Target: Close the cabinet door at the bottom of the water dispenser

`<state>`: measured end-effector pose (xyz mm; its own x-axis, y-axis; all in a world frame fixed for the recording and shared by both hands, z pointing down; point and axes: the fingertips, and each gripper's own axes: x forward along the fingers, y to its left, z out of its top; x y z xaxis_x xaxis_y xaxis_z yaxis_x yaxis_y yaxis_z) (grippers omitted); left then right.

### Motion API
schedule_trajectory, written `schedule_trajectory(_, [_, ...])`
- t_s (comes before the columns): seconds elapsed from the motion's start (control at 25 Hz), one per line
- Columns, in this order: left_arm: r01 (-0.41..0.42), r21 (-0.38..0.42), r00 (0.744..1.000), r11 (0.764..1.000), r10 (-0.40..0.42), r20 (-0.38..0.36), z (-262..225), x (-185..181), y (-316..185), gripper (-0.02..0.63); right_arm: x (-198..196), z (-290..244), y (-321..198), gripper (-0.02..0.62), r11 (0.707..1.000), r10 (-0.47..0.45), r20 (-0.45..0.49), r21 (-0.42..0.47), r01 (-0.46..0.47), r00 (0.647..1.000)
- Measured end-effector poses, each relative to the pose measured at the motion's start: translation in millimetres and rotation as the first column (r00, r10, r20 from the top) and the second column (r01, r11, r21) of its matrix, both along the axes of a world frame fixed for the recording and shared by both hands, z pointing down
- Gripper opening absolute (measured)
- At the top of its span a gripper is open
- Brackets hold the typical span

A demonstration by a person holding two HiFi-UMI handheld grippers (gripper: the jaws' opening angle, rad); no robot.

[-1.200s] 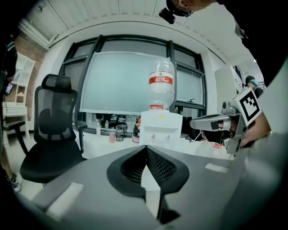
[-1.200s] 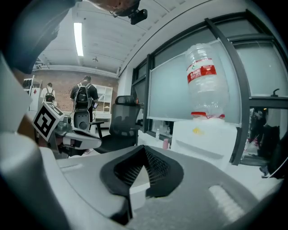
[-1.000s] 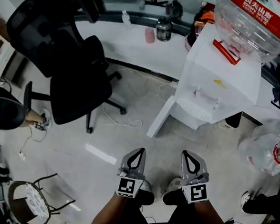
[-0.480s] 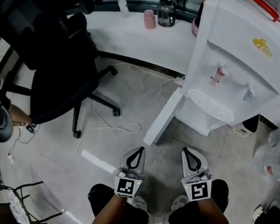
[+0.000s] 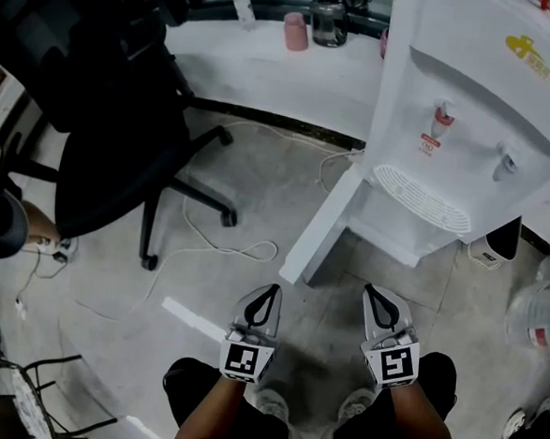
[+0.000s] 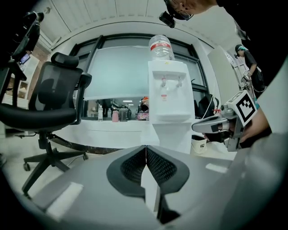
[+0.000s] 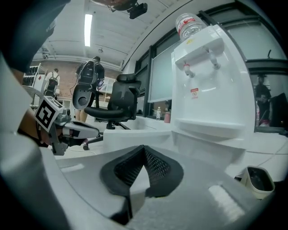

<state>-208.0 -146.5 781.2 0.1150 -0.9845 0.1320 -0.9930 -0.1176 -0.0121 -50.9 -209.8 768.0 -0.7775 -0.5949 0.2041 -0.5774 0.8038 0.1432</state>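
Holding the left gripper [image 5: 268, 296] and the right gripper [image 5: 375, 296] side by side, low over the grey floor [image 5: 258, 194], above bent knees and shoes, tips aimed forward toward the dispenser's base. Pressed shut at both, jaws meeting tip to tip, nothing pinched between them in either gripper view. Just ahead of the tips, reaching the cabinet door [image 5: 319, 228]: a white panel standing open, swung out from the lower left corner of the water dispenser [image 5: 471, 106], free edge pointing back toward the person. Ending near the left gripper's tip and a little to its right, in the space between the two grippers' lines, farther from the right gripper; no contact to be seen with either. Behind the door, rising to the dispenser's white body, with its grilled drip tray [image 5: 421, 198] and two taps above. Off to the left on the floor, trailing a pale cable [image 5: 226, 250] past a black office chair [image 5: 102, 145]. Farthest back, ending at a curved white desk [image 5: 266, 77] carrying a pink cup [image 5: 296, 32] and a dark jar [image 5: 329, 25].
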Motion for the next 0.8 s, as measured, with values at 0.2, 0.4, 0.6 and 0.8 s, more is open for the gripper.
schedule_trajectory(0.2, [-0.008,-0.003,1.0,1.0,0.008,-0.027,10,-1,-6,0.072,-3,0,-6,0.002,1.0,-0.01,0.01,0.02,0.01,1.0])
schedule_trajectory(0.4, [-0.053,-0.025,0.998,0.998,0.052,-0.038,21,10,-10,0.25,-2,6,2,0.002,1.0,-0.014,-0.019,0.014,0.014,1.0])
schedule_trajectory(0.6, [-0.069,-0.05,0.997,0.996,0.068,-0.025,30,14,-24,0.282,1,6,2,0.002,1.0,-0.01,-0.019,0.024,0.011,1.0])
schedule_trajectory(0.8, [-0.093,-0.065,0.996,0.993,0.092,-0.016,34,19,-35,0.284,7,3,6,0.002,0.999,-0.013,-0.038,0.041,0.015,0.999])
